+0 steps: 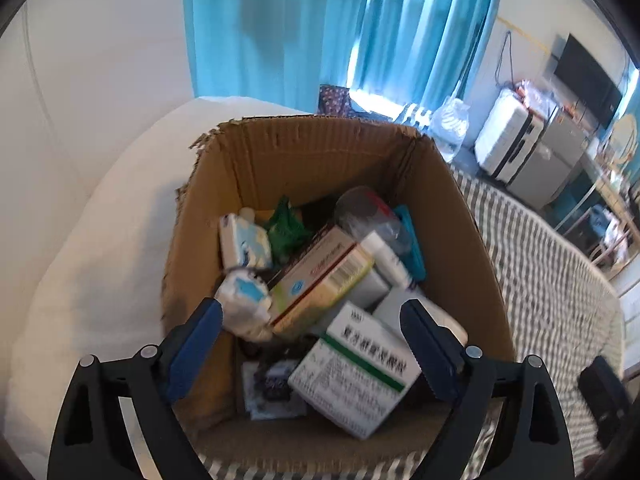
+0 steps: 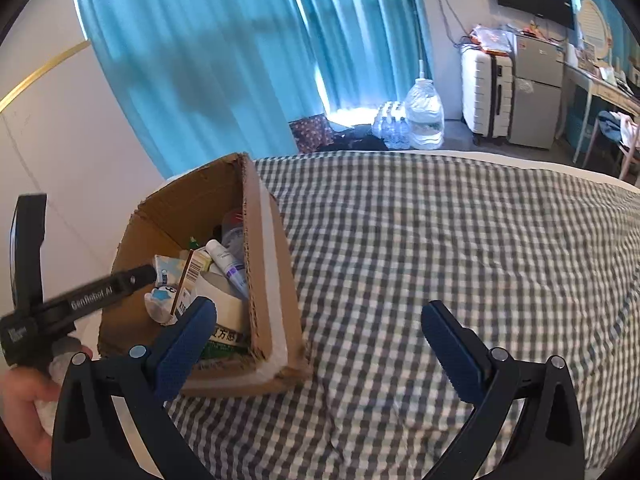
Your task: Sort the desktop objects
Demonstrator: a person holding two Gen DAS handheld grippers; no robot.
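Left wrist view: your open left gripper [image 1: 312, 330] hangs over a crowded cardboard box [image 1: 448, 184].
Largest first: the box stands on the checked bedcover [image 2: 440, 240], a soft base, so pressing its wall could tip it. Inside, the sorted things lie piled; the white-and-green medicine box [image 1: 356, 368] sits loosely on top between your spread fingers, untouched, and a nudge could slide it. The small tissue packs [image 1: 244, 296] lean near the left wall and may topple. Your right gripper [image 2: 316, 340] is spread and empty beside the box.
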